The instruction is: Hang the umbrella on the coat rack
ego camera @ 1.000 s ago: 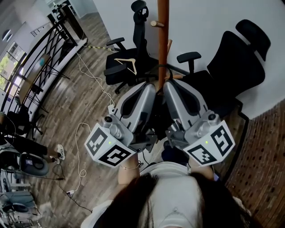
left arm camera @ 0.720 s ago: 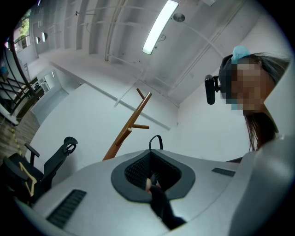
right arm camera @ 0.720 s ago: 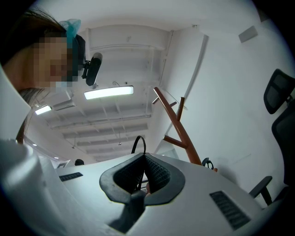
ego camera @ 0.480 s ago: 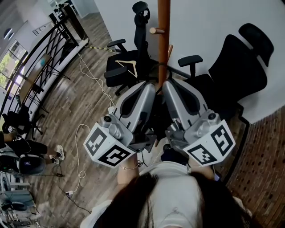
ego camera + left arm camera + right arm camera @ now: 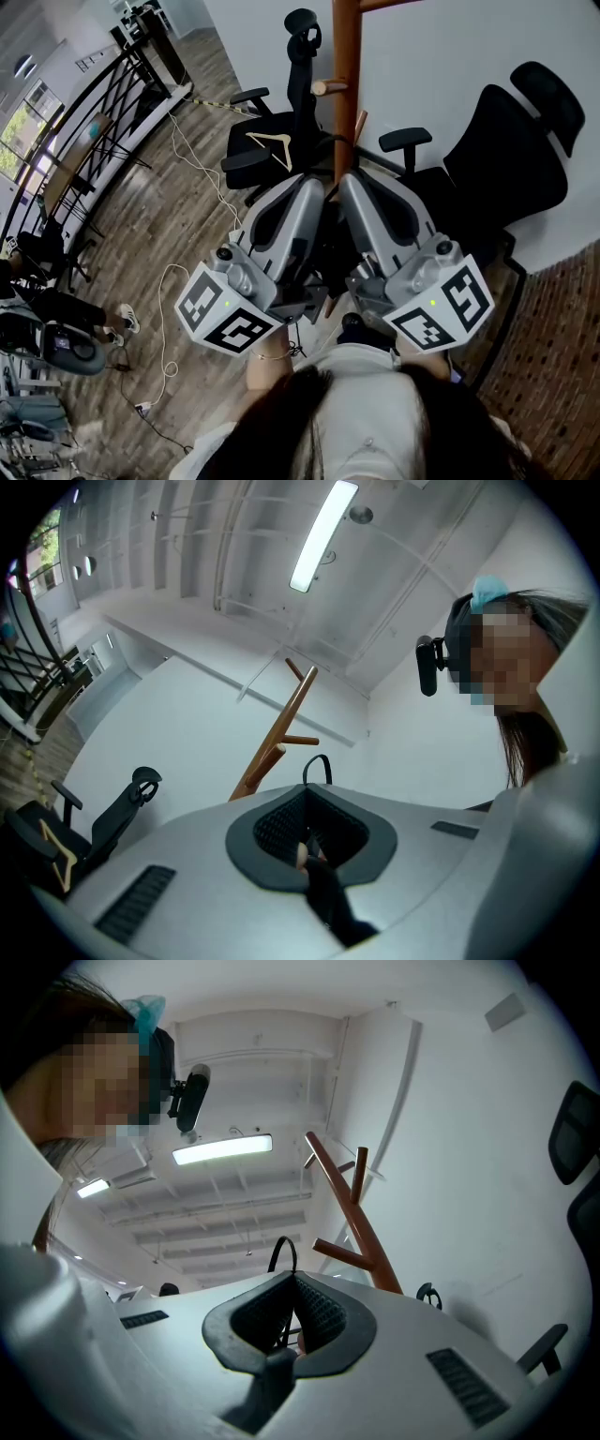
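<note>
- The left hand-held gripper (image 5: 306, 832) has its jaws closed on the black folded umbrella (image 5: 325, 892). A dark part of the umbrella sits in the hollow between the ribbed black pads.
- The right hand-held gripper (image 5: 292, 1321) is closed in the same way on the umbrella, which shows in its own view as a dark piece low between the pads.
- A thin black loop strap (image 5: 316, 757) of the umbrella stands up beyond the jaw tips. It is seen in both gripper views and touches no peg.
- In the head view the two grippers are side by side and very near each other. Their tips point toward the pole, and their marker cubes are close to the person's chest.
- The brown wooden coat rack (image 5: 345, 84) stands just beyond the tips of the grippers. A short round peg (image 5: 325, 87) comes out from the left of its pole, higher in the picture than the grippers. The umbrella is not yet hanging on the coat rack.
- A black office chair (image 5: 298, 56) stands to the left of the pole, and a pale wooden clothes hanger (image 5: 267, 141) lies on its seat.
- A second, wider black office chair (image 5: 506, 131) stands to the right of the pole, against the white wall (image 5: 441, 47).
- Farther out are the grey-brown wooden floor (image 5: 159, 216) and, at the left edge, a black metal railing (image 5: 84, 103).
</note>
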{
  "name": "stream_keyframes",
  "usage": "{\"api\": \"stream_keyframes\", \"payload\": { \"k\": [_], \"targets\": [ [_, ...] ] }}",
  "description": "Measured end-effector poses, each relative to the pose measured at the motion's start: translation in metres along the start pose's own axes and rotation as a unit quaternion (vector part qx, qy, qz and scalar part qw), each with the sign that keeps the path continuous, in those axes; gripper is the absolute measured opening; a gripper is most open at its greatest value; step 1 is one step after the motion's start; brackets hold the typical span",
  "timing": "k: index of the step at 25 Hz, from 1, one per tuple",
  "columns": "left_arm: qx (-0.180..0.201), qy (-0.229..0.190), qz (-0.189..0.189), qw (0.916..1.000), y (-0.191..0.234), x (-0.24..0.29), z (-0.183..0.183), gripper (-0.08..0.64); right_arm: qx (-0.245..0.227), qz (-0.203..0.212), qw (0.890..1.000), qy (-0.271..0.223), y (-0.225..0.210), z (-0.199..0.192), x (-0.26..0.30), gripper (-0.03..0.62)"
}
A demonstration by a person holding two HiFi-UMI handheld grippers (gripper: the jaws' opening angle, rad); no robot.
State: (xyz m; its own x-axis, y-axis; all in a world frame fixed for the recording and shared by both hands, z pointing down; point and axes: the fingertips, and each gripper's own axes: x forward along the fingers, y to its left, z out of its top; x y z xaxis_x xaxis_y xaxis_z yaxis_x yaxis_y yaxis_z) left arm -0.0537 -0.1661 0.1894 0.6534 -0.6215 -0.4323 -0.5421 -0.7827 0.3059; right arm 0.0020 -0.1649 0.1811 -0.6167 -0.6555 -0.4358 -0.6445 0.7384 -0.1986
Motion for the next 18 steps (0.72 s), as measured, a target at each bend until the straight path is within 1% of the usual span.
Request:
{"api": "stream_keyframes", "payload": {
  "k": [18],
  "targets": [
    [0.021, -0.014, 0.016, 0.9996, 0.021, 0.027, 0.014, 0.009, 0.01, 0.035, 0.999, -0.006, -0.023, 0.009, 0.033, 0.037]
  ]
}}
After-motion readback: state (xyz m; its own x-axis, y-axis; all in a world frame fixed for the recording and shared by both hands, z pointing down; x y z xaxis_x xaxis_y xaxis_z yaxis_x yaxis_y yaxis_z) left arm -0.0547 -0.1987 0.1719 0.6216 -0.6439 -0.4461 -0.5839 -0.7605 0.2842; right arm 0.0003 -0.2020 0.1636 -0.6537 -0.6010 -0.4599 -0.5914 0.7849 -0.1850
